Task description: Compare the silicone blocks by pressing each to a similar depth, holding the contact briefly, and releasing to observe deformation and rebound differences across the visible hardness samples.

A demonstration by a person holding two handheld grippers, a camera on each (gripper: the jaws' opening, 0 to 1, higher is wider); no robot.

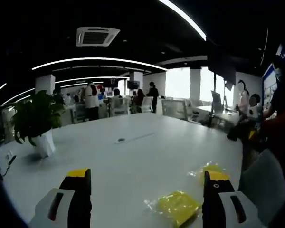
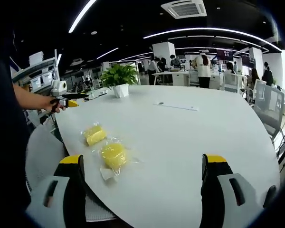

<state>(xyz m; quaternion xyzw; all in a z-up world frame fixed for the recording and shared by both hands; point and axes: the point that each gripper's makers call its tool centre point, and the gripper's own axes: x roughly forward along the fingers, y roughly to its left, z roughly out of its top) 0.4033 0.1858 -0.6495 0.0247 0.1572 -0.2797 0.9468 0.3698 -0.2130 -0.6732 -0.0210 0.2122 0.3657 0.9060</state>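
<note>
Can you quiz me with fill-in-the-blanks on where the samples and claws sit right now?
1. The silicone blocks on the table are coloured ____.
2. Each block sits inside a clear plastic ____.
3. The right claw is ____, holding nothing.
4. The white pot at the table's far edge holds a green ____.

Missing words: yellow; bag; open; plant

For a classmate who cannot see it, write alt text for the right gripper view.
Two yellow silicone blocks in clear bags, one rounded and one oblong, lie untouched near the edge of a large white table. The right gripper hovers open above the table. The left gripper is held at the far left, near a potted plant.
</note>
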